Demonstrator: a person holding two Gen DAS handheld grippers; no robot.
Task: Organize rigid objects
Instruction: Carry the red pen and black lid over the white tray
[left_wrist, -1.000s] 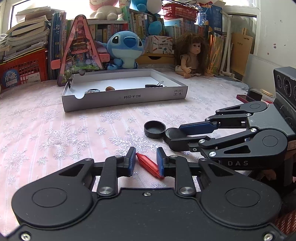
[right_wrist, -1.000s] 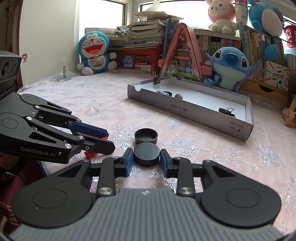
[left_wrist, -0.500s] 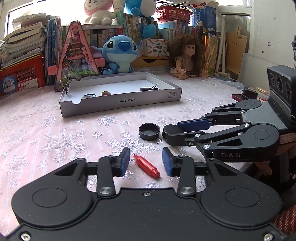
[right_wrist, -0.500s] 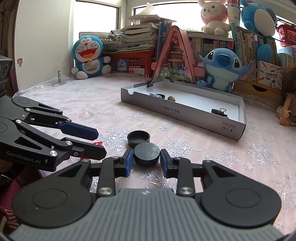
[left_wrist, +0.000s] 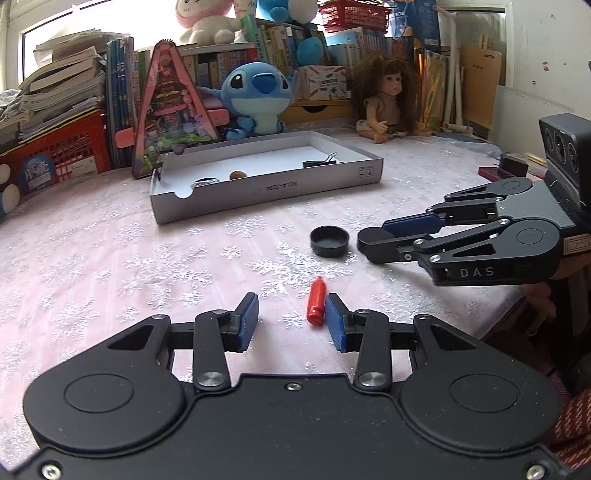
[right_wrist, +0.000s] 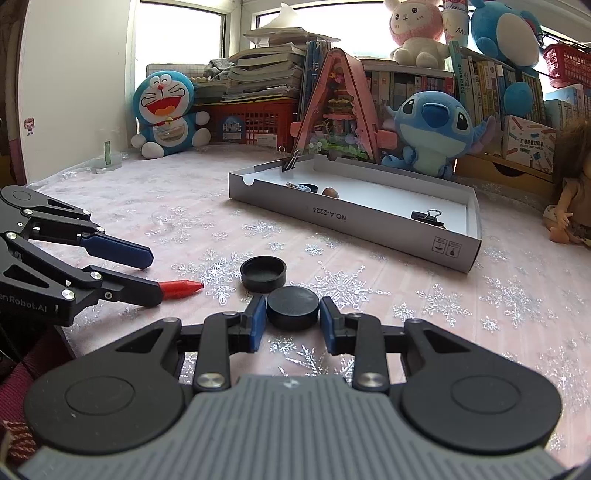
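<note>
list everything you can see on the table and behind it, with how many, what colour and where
Red marker: 1, red, on the cloth beside the left gripper's right finger.
Black discs: 2; open cap on the cloth, solid disc between right gripper's fingers.
Tray: 1, grey-white, mid-table.
Binder clips: 2, black; one inside, one on the rim.
Stitch plush: 1, blue, behind tray.
Doraemon plush: 1, blue, far left.
Doll: 1, brown-haired, right rear.
Left gripper: open.
Right gripper: around the solid disc.
</note>
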